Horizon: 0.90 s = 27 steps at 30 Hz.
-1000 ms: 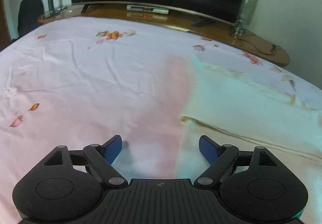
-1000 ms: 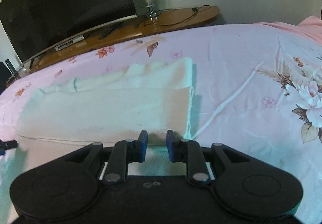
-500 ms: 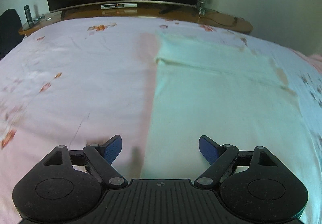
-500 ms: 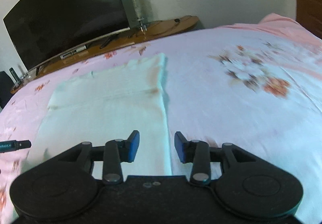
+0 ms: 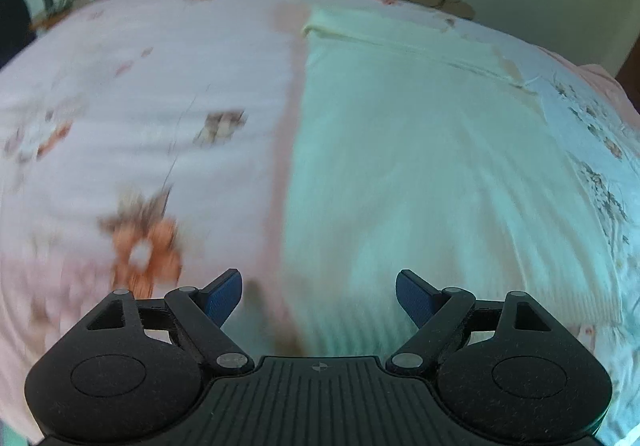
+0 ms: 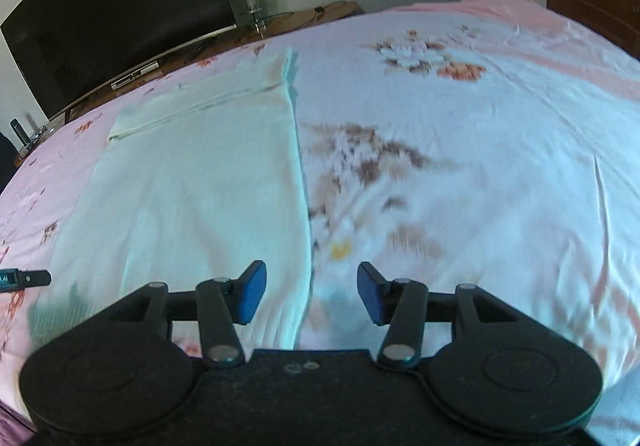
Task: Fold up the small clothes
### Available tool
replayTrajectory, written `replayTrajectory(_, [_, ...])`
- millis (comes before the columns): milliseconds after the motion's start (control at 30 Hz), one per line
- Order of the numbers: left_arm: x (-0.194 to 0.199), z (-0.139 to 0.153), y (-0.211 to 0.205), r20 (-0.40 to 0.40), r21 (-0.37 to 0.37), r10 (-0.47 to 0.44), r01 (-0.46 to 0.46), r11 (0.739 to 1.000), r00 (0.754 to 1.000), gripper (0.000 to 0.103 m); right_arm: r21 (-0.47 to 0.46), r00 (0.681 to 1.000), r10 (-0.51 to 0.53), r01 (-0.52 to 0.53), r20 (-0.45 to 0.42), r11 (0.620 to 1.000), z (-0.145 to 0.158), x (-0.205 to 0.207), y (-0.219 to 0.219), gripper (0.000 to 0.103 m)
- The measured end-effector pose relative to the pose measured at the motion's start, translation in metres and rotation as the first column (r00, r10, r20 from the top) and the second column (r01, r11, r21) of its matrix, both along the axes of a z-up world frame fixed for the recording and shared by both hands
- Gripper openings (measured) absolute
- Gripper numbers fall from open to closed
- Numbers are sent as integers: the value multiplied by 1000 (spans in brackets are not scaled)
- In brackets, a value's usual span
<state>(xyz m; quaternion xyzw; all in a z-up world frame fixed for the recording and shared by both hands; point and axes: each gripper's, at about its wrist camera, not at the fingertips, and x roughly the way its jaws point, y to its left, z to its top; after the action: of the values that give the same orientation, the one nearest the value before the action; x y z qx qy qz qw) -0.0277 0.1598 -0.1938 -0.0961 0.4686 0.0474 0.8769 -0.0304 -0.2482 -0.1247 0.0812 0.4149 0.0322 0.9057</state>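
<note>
Left wrist view: the left gripper (image 5: pixel 319 292) is held wide open with nothing between its blue pads; the left edge of the pale cream ribbed knit garment (image 5: pixel 420 173) runs up from between them.
Right wrist view: the right gripper (image 6: pixel 311 292) is seen about half open; its jaws have just been opening, and nothing is gripped, though the garment's right edge lies beneath the gap.
Garment: spread flat on the pink floral bedsheet (image 6: pixel 480 149), ahead of both tools, with its far end already turned over in a narrow band.
Other tool: the tip of the left gripper is glimpsed at the left margin of the right wrist view.
Background: a dark television screen (image 6: pixel 112 25) is seen beyond the bed's far end.
Step in hand: judged to be a repositioning toward the near end, one fold done.
Next move: both near corners are to be pinched, one per tool, then lifted together and carried toward the far band.
</note>
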Motion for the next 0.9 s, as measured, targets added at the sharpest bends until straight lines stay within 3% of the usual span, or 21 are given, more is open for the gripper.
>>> replayTrajectory(400, [-27, -20, 13, 3, -153, 41, -40, 987, 999, 84, 48, 999, -11, 14, -51, 999, -18, -17, 7, 50])
replayTrajectory(667, [-24, -22, 25, 11, -227, 69, -65, 972, 998, 82, 163, 993, -45, 63, -111, 985, -35, -1, 0, 44])
replayTrajectory(733, [-24, -23, 27, 13, -222, 77, -72, 972, 997, 63, 181, 991, -46, 68, -124, 981, -39, 4, 1, 40])
replayTrajectory(867, [-24, -24, 37, 9, -257, 121, -115, 959, 993, 46, 186, 990, -36, 62, -136, 981, -44, 14, 7, 34])
replayTrajectory(900, [-24, -24, 38, 5, -275, 123, -117, 954, 992, 37, 181, 990, -31, 56, -137, 982, -45, 15, 8, 33])
